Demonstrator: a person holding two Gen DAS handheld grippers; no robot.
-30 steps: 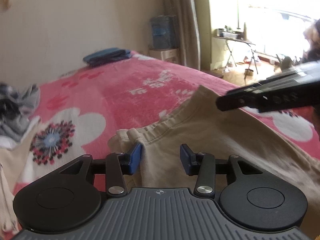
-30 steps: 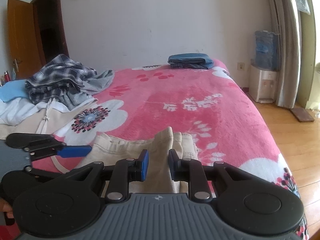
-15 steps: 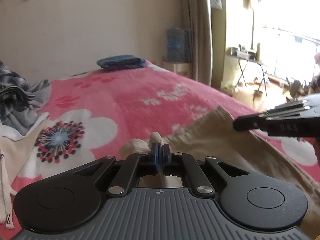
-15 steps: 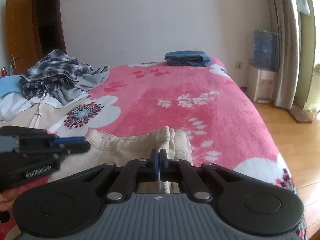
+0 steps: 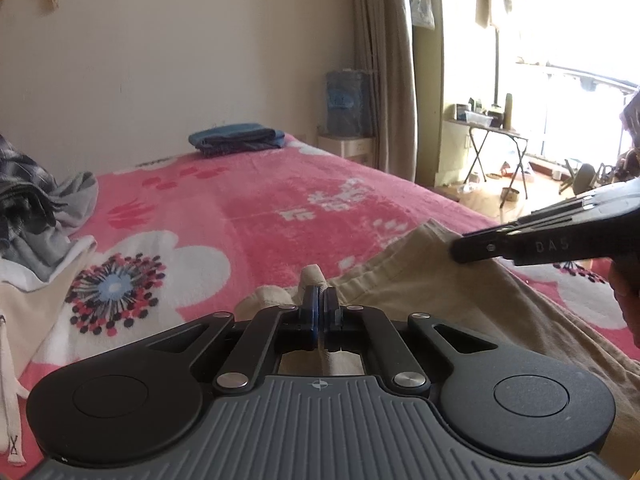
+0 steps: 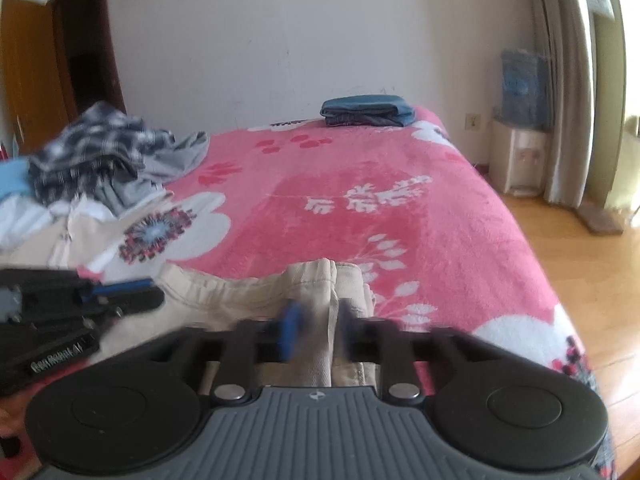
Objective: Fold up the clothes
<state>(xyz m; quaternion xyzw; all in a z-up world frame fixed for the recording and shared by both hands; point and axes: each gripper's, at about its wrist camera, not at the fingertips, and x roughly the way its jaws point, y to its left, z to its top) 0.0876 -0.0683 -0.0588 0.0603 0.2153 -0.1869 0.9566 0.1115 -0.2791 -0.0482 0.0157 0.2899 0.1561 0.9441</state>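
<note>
Beige trousers (image 5: 460, 300) (image 6: 240, 300) lie on the pink floral blanket (image 5: 260, 208), elastic waistband towards the far wall. My left gripper (image 5: 320, 304) is shut on a bunched corner of the waistband, which pokes up past its blue pads. In the right wrist view the left gripper (image 6: 158, 298) comes in from the left, closed on that corner. My right gripper (image 6: 318, 320) is blurred, with a raised fold of the waistband between its fingers. Seen from the left wrist, the right gripper (image 5: 456, 250) has its tips together on the cloth's other edge.
A folded blue garment (image 6: 366, 110) sits at the bed's far end. A pile of plaid and grey clothes (image 6: 100, 156) and a cream garment with a drawstring (image 5: 24, 312) lie at the left. The bed drops off on the right to a wooden floor (image 6: 580, 260).
Both grippers' jaws have closed on the waistband, pinching up folds of cloth. The left wrist view has tilted up a little; the right wrist view is now blurred.
</note>
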